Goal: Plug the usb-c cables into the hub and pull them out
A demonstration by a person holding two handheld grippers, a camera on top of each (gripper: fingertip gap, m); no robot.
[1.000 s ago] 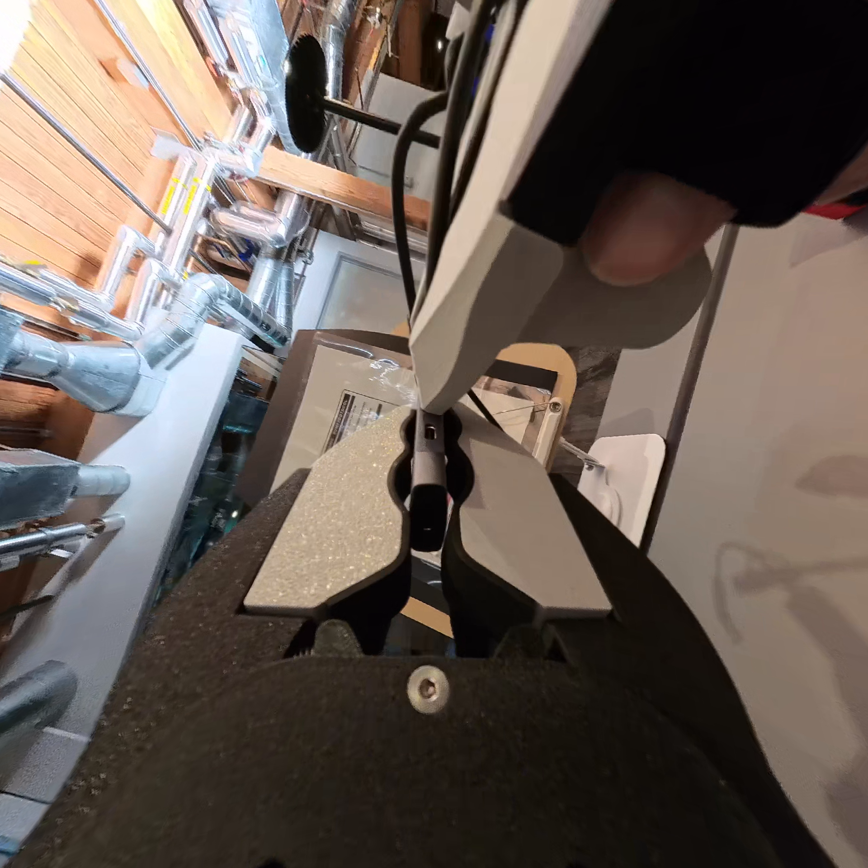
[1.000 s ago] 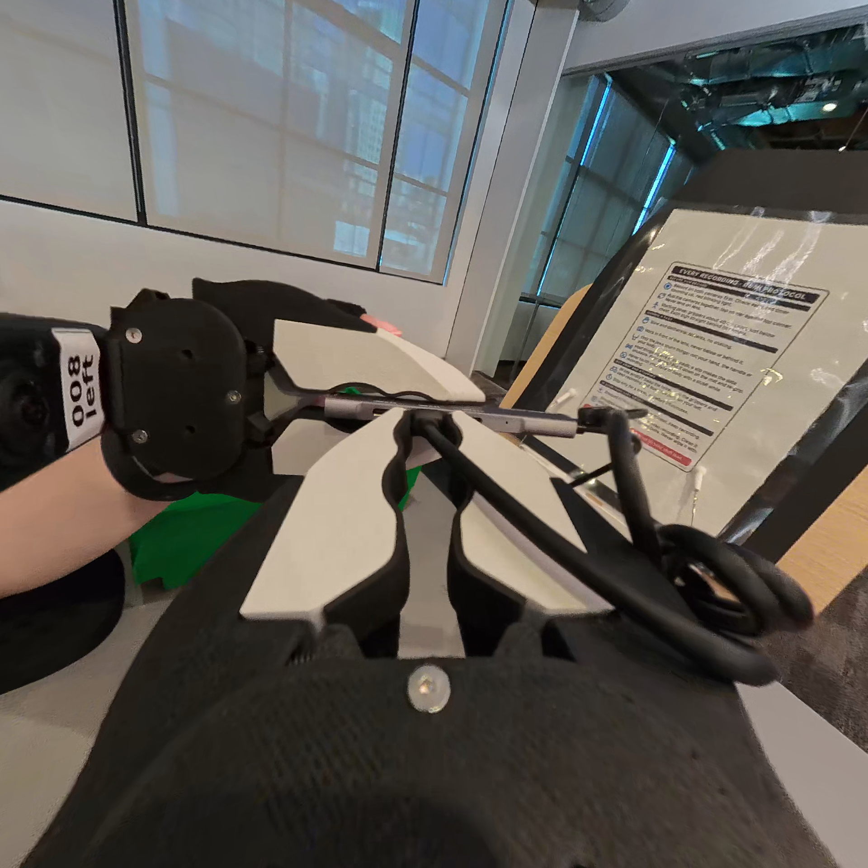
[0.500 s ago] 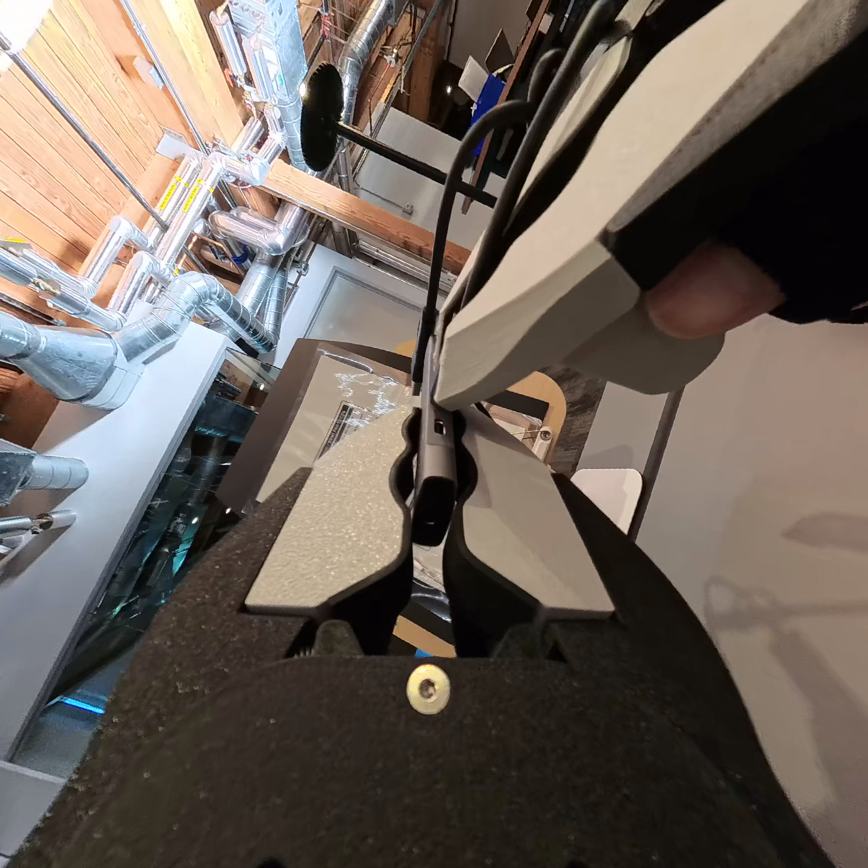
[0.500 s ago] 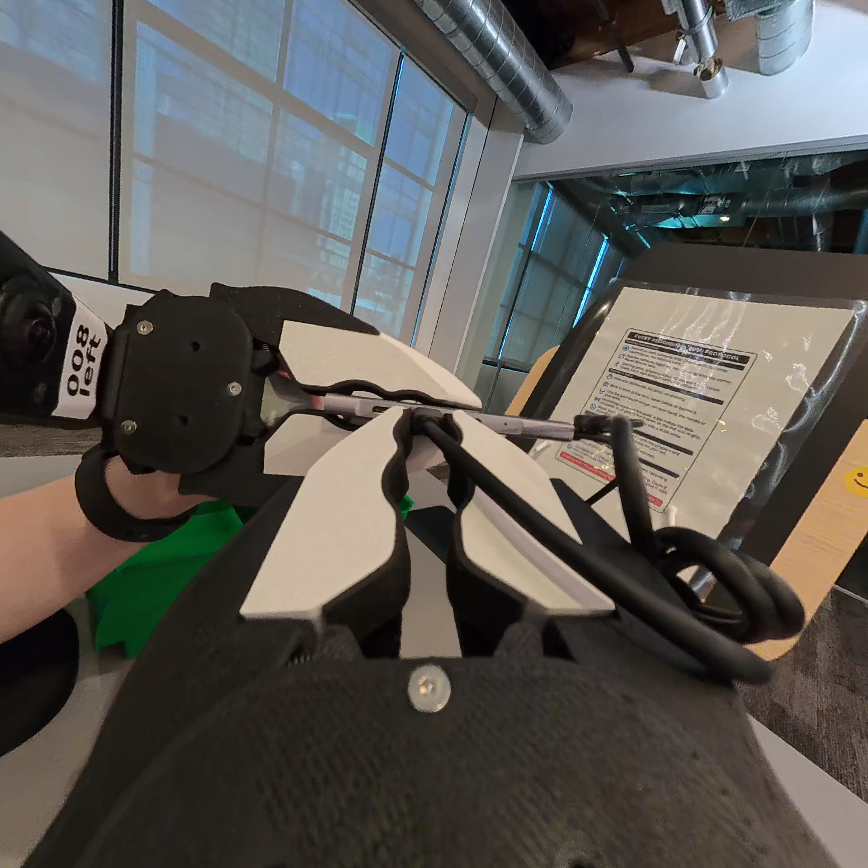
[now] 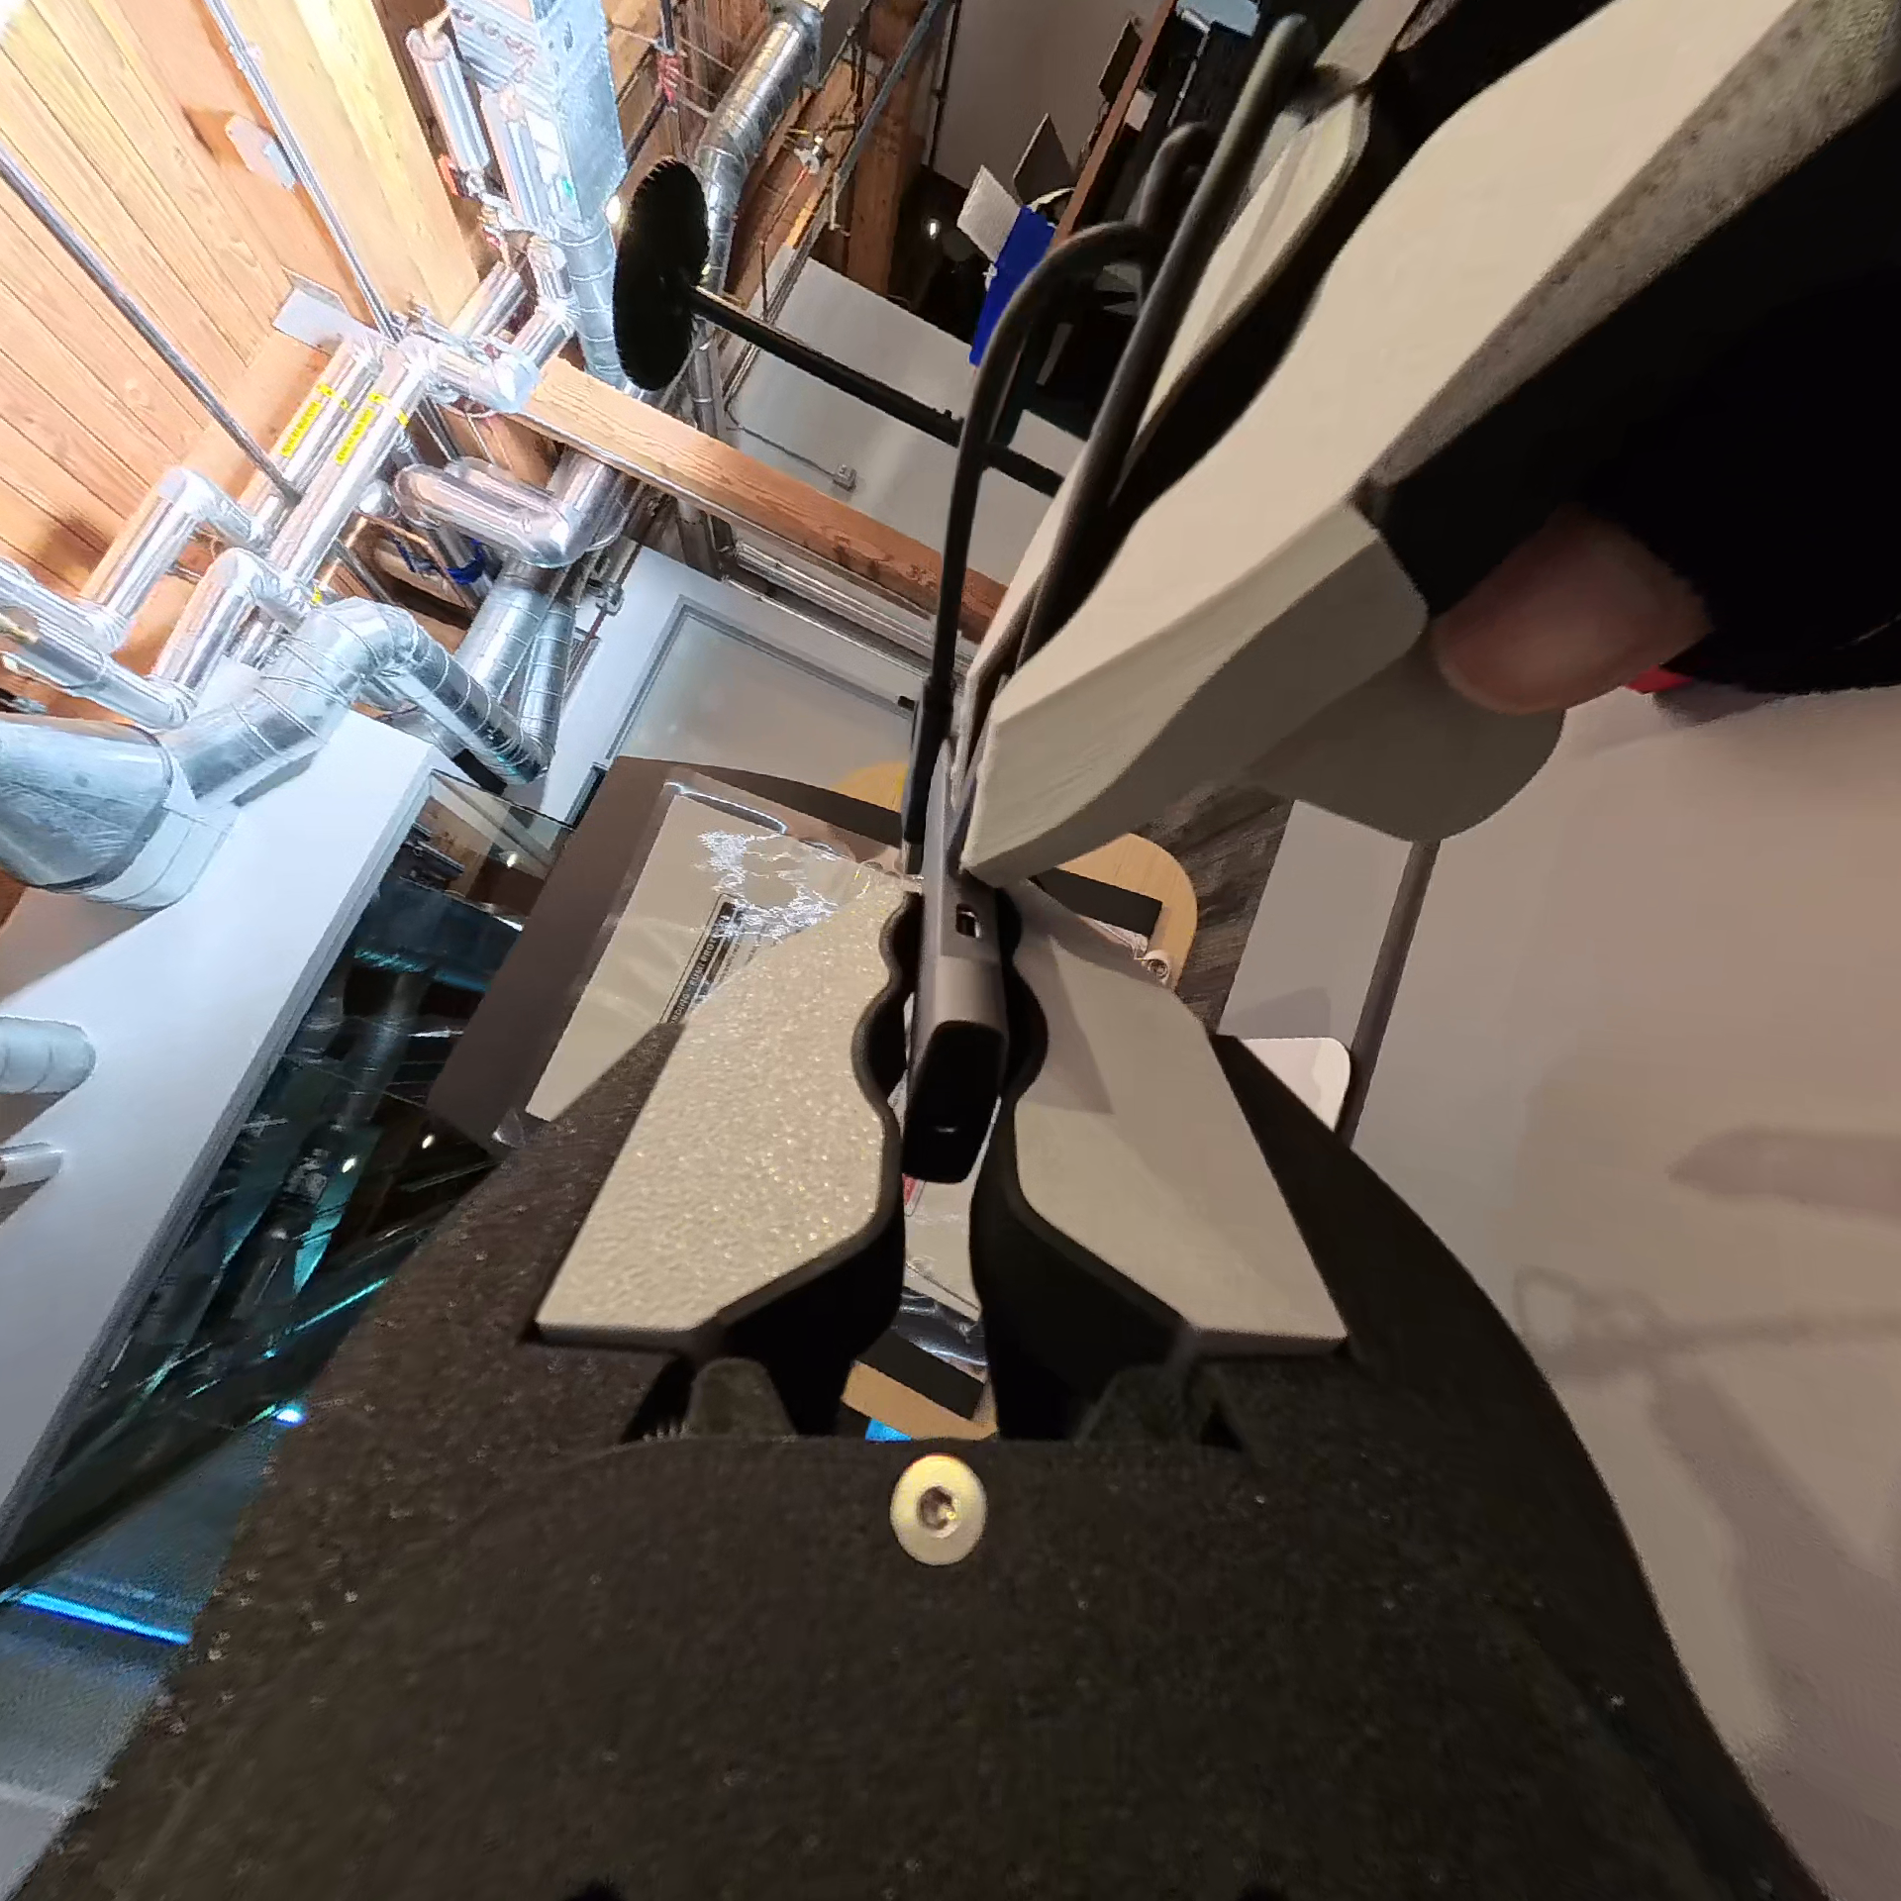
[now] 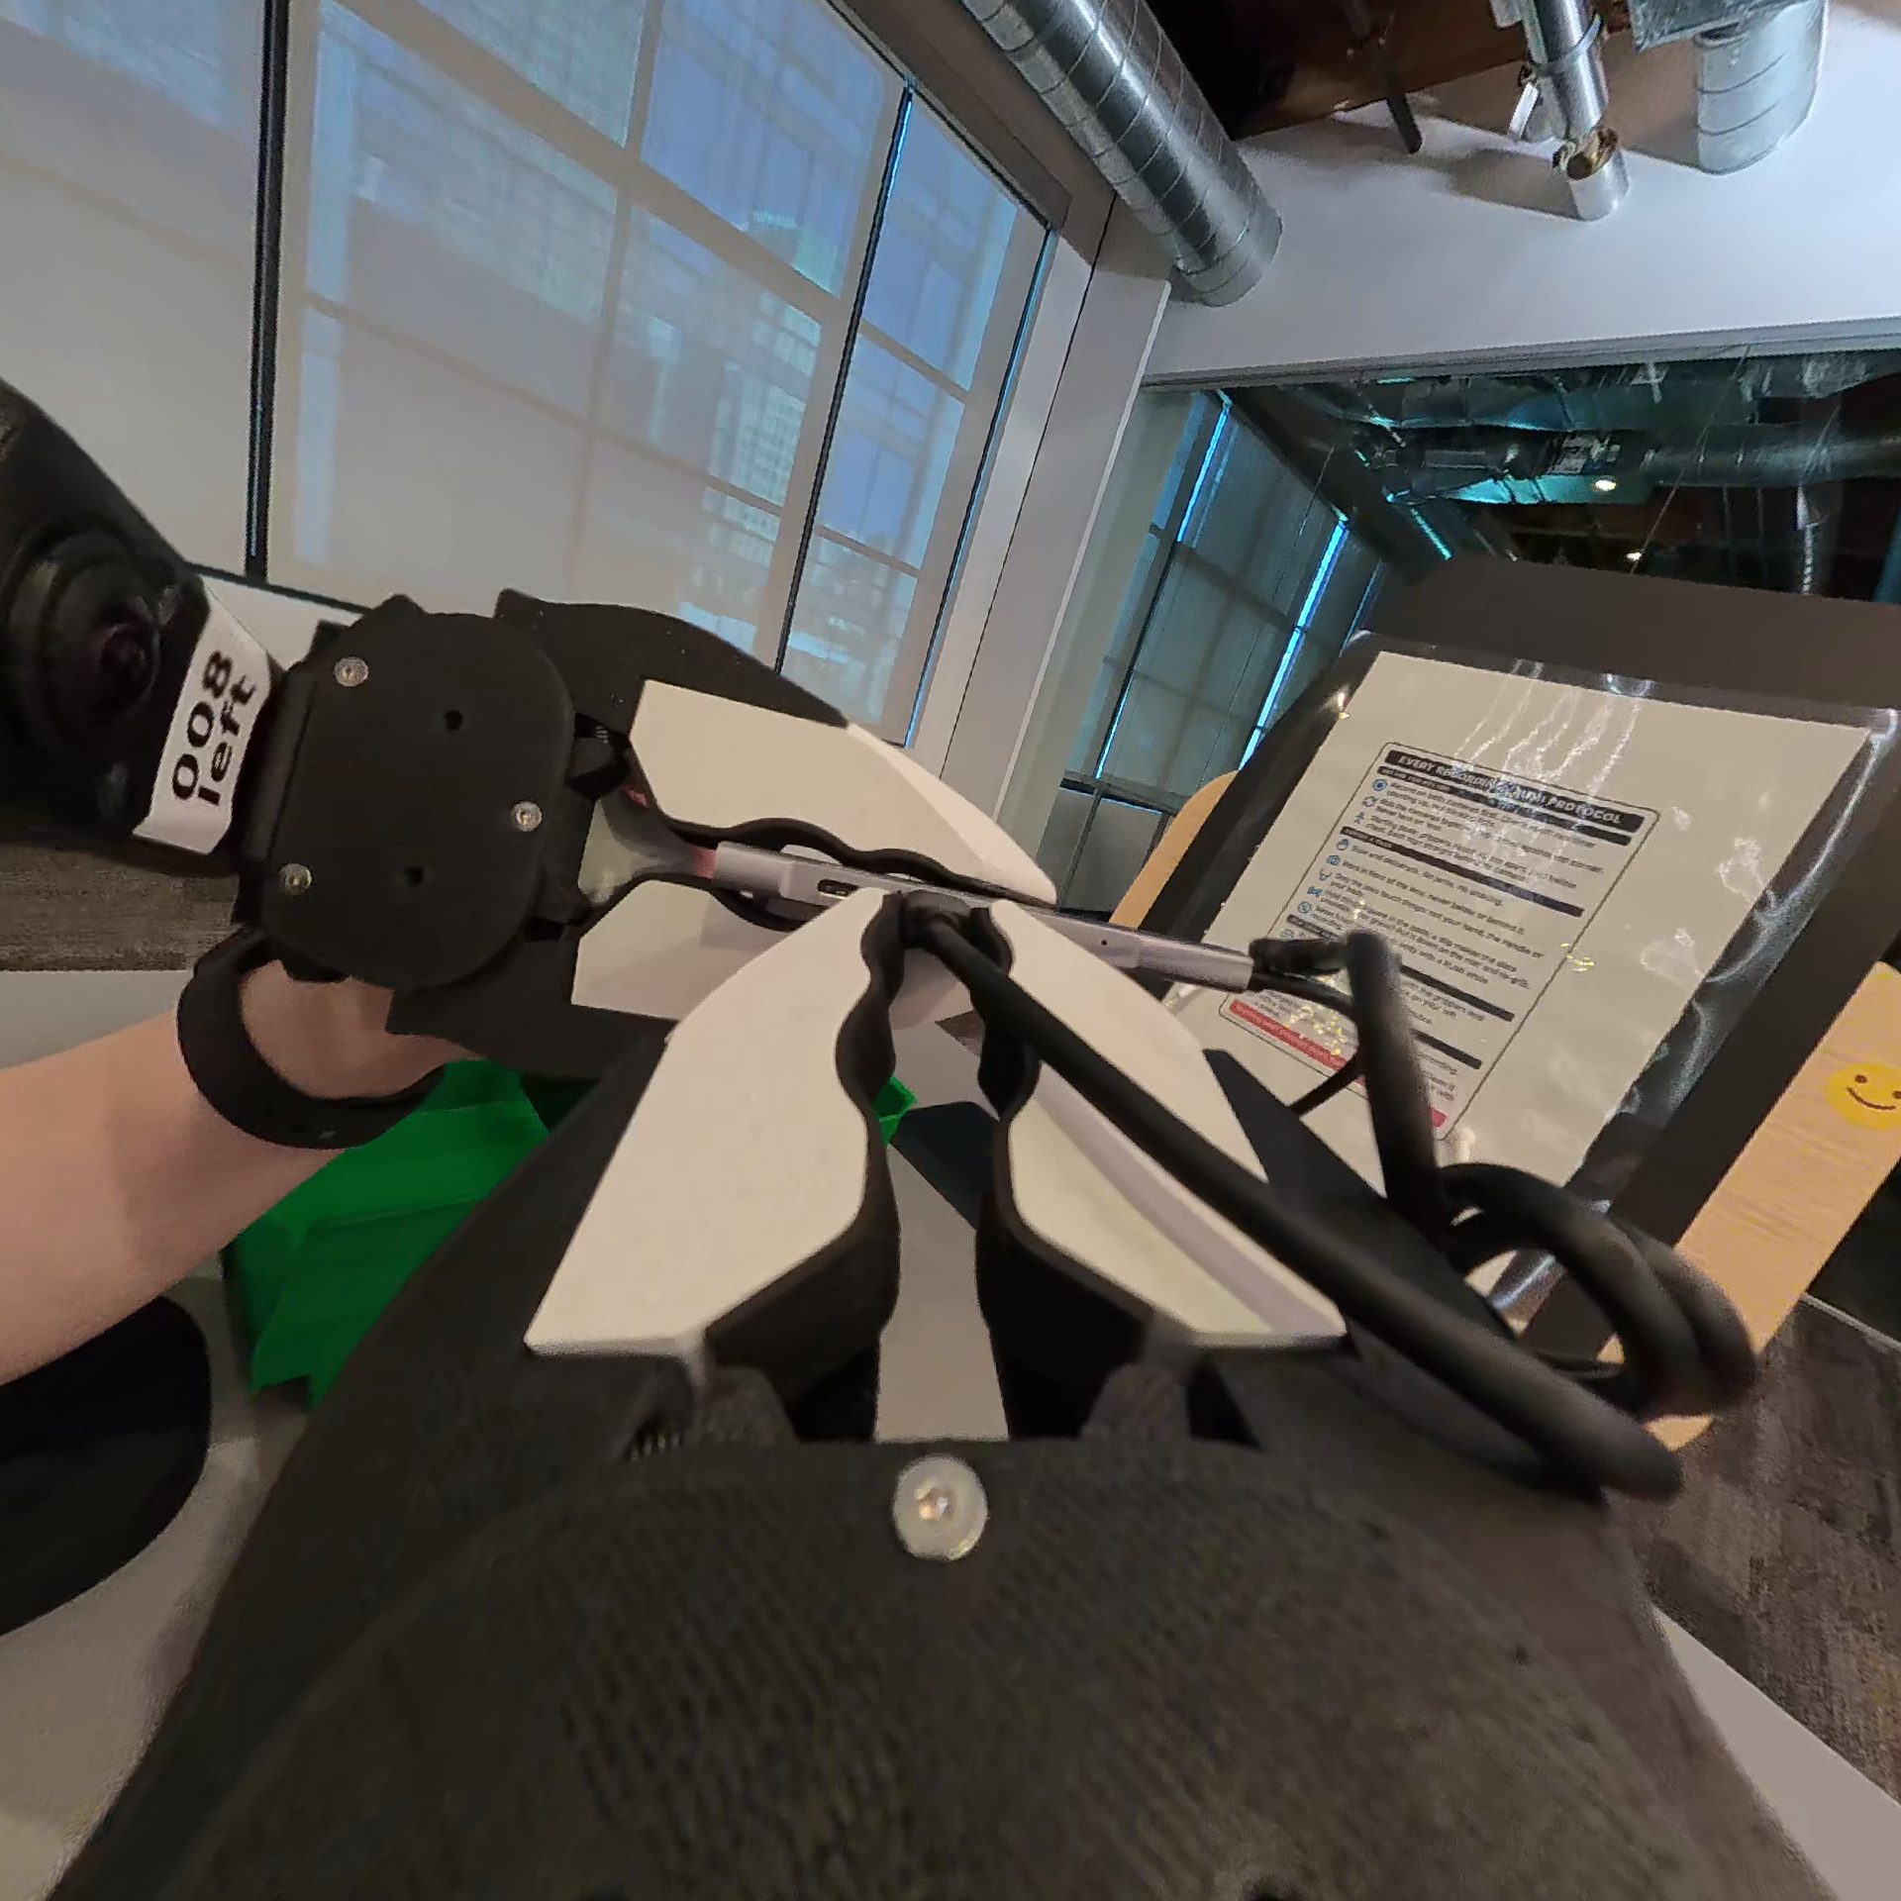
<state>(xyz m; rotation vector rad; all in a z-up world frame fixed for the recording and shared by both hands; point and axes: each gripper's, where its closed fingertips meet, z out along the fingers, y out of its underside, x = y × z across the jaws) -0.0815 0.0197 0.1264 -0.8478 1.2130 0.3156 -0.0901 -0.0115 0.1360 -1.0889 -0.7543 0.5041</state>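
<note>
Hub: slim grey bar, held up in the air, lying crosswise between the two grippers; seen end-on in the left wrist view.
Left gripper: clamped on the hub's near end.
Right gripper: closed on a black usb-c cable, its tips right at the hub's side edge.
Plug seating: hidden by the fingertips, cannot tell.
Cable slack: loops in a coil off the right finger.
Hub's own lead: exits the far end.
Backdrop: framed instruction sheet, green box low left.
</note>
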